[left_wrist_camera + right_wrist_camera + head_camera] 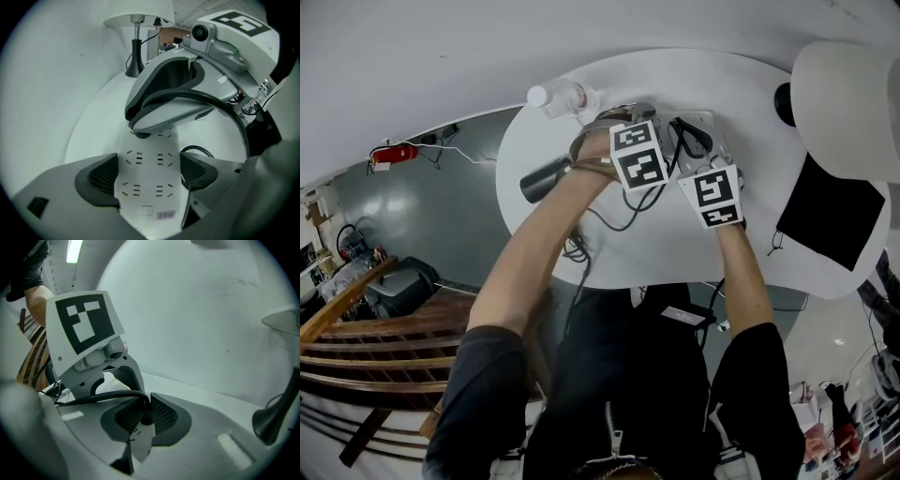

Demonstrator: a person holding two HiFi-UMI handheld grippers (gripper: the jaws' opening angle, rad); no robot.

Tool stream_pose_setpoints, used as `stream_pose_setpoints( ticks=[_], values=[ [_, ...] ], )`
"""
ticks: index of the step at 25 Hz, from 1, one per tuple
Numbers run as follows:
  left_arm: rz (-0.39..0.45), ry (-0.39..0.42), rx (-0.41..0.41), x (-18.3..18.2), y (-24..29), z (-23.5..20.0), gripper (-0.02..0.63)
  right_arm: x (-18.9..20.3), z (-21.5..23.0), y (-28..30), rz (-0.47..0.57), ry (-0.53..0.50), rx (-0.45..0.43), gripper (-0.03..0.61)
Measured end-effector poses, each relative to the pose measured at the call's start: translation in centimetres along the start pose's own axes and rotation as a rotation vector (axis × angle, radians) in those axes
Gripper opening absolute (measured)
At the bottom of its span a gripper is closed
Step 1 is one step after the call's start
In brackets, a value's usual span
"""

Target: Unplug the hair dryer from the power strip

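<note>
L tongs (148,172) tight on power strip (146,152) edges, R tongs (144,412) tight on plug (146,418).

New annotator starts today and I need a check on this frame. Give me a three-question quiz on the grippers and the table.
1. True or false: the right gripper has empty jaws.
2. What lies between the jaws of the left gripper? A mug, B strip, C phone.
3. In the left gripper view, what stands at the far edge of the table?
Key: 1 false, its jaws are shut on the plug. 2 B. 3 the lamp.
</note>
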State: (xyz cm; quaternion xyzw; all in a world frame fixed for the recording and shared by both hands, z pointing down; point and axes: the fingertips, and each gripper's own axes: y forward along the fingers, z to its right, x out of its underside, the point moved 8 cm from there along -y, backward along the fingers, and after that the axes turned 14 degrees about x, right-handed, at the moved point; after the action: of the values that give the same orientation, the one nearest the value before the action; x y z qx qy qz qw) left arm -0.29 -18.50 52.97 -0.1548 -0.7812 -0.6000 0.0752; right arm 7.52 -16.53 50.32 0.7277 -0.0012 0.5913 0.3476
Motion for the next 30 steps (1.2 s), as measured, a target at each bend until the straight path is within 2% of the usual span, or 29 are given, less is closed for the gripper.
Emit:
stream_pose_setpoints(
  ticks=[7, 12, 15, 23, 27, 30],
  values=[
    [-0.042, 0.005, 0.01, -0.44, 0.24, -0.07, 0.396, 0.36, -0.33, -0.6, 0.028, -0.047, 0.036, 0.04],
    [-0.026, 0.02, -0.003, -0.29, 0.23, 0.17, 0.396, 0.09, 0.34, -0.18, 0.011, 0.017, -0.01, 0.04],
    [-0.027, 0.017, -0.003, -0.35, 0.24, 0.16, 0.396, -0.01, 0.41, -0.23, 0.007, 0.028, -0.006, 0.04],
    [-0.033, 0.016, 0.017, -0.51, 0.31, -0.01, 0.403, 0.26, -0.12, -0.86, 0.031, -0.053, 0.027, 0.038],
    [-0.02, 0.023, 0.008, -0.28, 0.29, 0.1, 0.402, -0.09, 0.58, -0.24, 0.011, 0.031, -0.017, 0.04],
    [-0.021, 0.017, 0.008, -0.34, 0.37, 0.09, 0.403, -0.17, 0.6, -0.29, 0.004, 0.037, -0.006, 0.04]
  ],
)
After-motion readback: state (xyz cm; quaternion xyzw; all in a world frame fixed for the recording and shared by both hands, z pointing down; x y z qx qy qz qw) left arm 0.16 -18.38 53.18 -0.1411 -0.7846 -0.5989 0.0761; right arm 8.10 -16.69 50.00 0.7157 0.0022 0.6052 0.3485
